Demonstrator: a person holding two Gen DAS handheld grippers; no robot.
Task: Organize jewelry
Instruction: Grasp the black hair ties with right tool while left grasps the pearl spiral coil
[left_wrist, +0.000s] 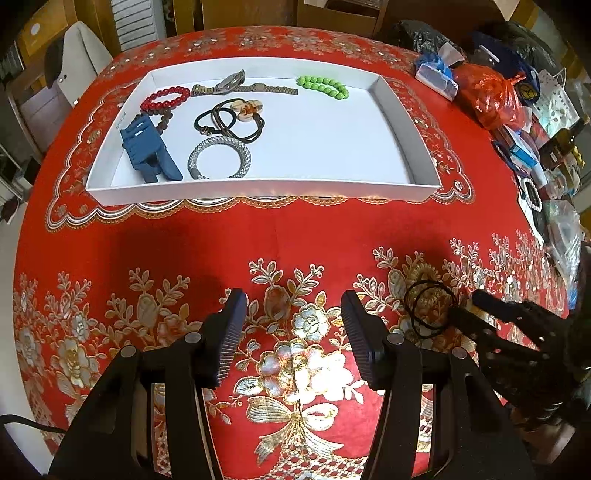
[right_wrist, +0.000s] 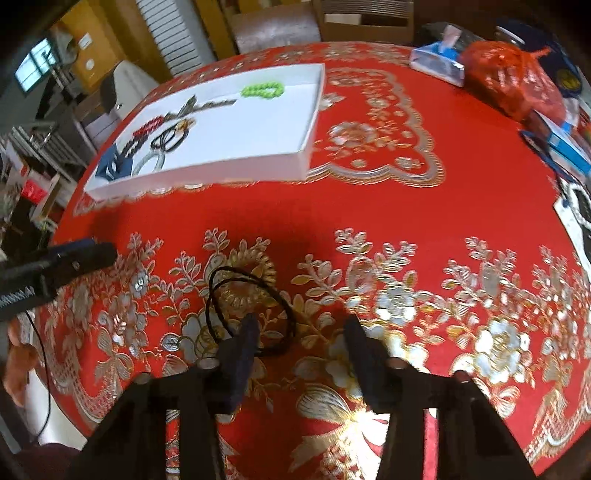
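A thin black hair tie (right_wrist: 251, 306) lies in loops on the red embroidered tablecloth. It also shows in the left wrist view (left_wrist: 430, 308). My right gripper (right_wrist: 301, 325) is open, its left fingertip resting at the tie's near edge. It shows from the side in the left wrist view (left_wrist: 469, 306). My left gripper (left_wrist: 293, 301) is open and empty above the cloth. A white tray (left_wrist: 258, 190) at the back holds a green bead bracelet (left_wrist: 324, 86), a red bead bracelet (left_wrist: 164, 99), a watch (left_wrist: 236, 85), hair ties (left_wrist: 229, 120), a silver bangle (left_wrist: 219, 157) and a blue clip (left_wrist: 147, 149).
Bags, boxes and packets (left_wrist: 495, 92) crowd the table's right side. A white card with a bead bracelet (left_wrist: 530, 194) lies at the right edge. The tray also shows in the right wrist view (right_wrist: 303, 162) at upper left. Chairs and furniture stand beyond the table.
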